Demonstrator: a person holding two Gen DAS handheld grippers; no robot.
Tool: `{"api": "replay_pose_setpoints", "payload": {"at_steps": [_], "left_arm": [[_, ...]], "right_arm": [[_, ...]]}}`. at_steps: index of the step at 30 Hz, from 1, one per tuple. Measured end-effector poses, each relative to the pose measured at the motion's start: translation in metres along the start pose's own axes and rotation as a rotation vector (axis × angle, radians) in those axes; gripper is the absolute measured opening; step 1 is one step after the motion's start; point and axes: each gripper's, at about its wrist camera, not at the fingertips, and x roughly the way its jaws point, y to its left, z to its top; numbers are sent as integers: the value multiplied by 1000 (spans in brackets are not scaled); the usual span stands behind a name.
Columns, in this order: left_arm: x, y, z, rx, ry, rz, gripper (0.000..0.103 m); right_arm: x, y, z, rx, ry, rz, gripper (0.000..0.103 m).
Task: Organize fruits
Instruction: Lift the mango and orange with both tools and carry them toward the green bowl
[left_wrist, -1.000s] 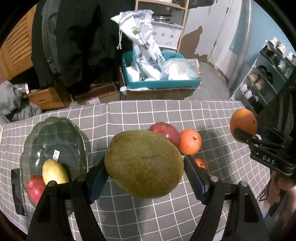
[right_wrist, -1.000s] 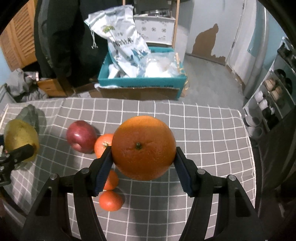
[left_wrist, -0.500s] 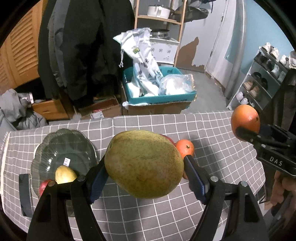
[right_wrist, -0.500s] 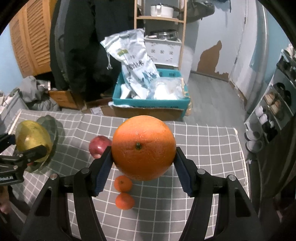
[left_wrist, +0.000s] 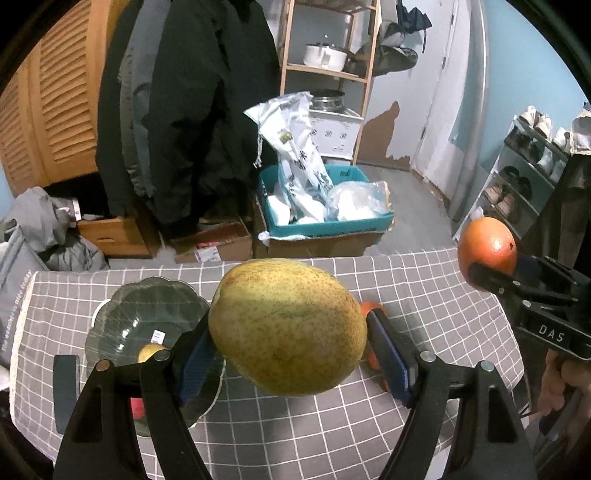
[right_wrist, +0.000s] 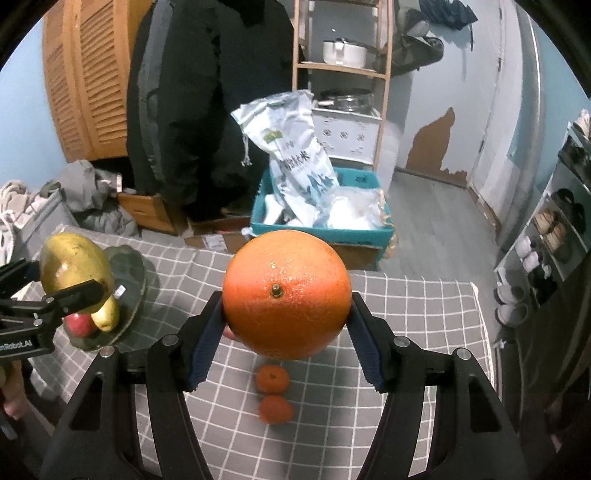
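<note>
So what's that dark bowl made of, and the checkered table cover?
The bowl looks like dark, see-through glass: it is shiny, has ribbed scalloped edges, and a sticker shows inside it. It could be clear plastic instead. The table cover looks like soft woven cloth, matte grey with white lines; it hangs over the table's edge and does not shine.

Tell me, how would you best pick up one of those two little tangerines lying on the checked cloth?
Grip the nearer small tangerine across its widest middle, coming straight down from above. It is round and low, and the other tangerine lies close behind it, so I'd set the fingers to its left and right, where the tablecloth is bare. Both grippers are full now: orange, mango.
</note>
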Motion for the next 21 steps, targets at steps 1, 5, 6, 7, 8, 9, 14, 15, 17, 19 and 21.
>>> {"api": "replay_pose_setpoints", "payload": {"at_steps": [1, 5, 6, 7, 8, 9, 14, 15, 17, 19, 21], "left_arm": [[-2, 2, 0, -2, -5, 3, 80], [-9, 11, 1, -16, -23, 13, 80], [-10, 13, 1, -19, -25, 15, 80], [-11, 16, 1, -23, -29, 18, 80], [-13, 19, 0, -28, -33, 22, 80], [-15, 22, 0, -31, -36, 28, 80], [-20, 36, -2, -50, -48, 49, 80], [-22, 41, -3, -57, -51, 55, 80], [-24, 47, -4, -69, -54, 64, 80], [-26, 54, -6, -81, -56, 72, 80], [-28, 61, -8, -94, -57, 81, 80]], "right_arm": [[-1, 2, 1, -3, -4, 3, 65], [-2, 15, 7, -17, -15, 20, 65], [-2, 17, 8, -21, -17, 24, 65], [-2, 20, 9, -23, -19, 27, 65], [-2, 24, 11, -28, -20, 32, 65], [-1, 26, 12, -30, -22, 35, 65], [3, 42, 18, -43, -22, 59, 65], [3, 45, 19, -44, -22, 64, 65], [5, 51, 22, -49, -22, 74, 65], [7, 58, 26, -55, -23, 85, 65], [8, 66, 29, -63, -26, 96, 65]]}}
